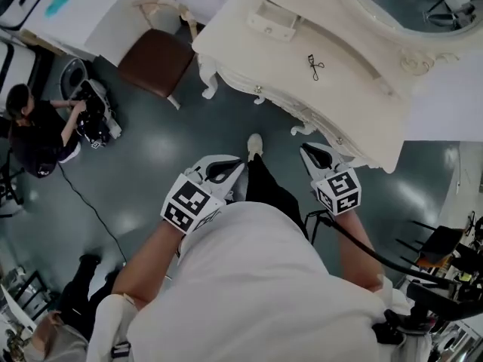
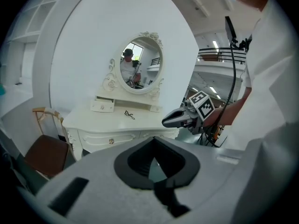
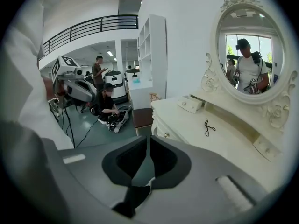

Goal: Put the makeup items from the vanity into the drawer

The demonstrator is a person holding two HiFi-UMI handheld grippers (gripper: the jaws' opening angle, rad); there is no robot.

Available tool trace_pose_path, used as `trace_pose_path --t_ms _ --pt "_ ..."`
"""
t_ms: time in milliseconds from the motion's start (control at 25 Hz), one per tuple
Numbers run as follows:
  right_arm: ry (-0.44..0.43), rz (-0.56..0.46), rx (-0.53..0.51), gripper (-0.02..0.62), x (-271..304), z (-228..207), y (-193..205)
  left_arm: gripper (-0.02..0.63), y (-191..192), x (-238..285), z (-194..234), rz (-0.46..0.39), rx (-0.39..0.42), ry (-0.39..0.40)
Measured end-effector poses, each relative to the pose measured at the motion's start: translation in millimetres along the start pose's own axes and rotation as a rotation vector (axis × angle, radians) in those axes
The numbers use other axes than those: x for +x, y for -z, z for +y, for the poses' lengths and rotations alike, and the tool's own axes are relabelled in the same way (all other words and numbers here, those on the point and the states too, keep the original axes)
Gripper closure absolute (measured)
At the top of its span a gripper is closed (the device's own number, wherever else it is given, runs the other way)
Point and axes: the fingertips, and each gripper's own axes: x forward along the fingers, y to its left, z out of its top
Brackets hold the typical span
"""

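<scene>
A black eyelash curler lies alone on the white vanity top; it also shows in the left gripper view and the right gripper view. A small drawer box stands on the top behind it, closed. The front drawers are closed too. Both grippers hang close to my body, over the floor and short of the vanity. My left gripper has its tips together and holds nothing. On my right gripper a thin slit shows between the pads, with nothing in it.
An oval mirror rises behind the vanity. A brown-seated chair stands left of it. A person crouches by equipment at the far left, with a cable trailing across the floor. A black stand is at the right.
</scene>
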Motion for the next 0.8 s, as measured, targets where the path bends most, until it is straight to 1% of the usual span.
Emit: trace_pose_path --t_ms 200,440,640,800 --pt "0.027 0.008 0.015 0.563 42.8 -97.1 -18.3 0.603 -42.5 38.6 46.3 0.003 -0.013 -0.051" --pt "0.063 0.043 0.016 0.549 96.1 -208.2 -32.6 0.603 -101.0 88.2 88.0 0.01 -0.016 -0.093" --pt "0.086 0.107 0.014 0.515 147.5 -275.0 -26.1 0.603 -132.8 123.5 118.1 0.02 -0.037 -0.131" --pt "0.109 0.147 0.019 0.497 180.9 -309.4 -20.1 0.603 -147.5 140.6 134.1 0.042 -0.052 -0.173"
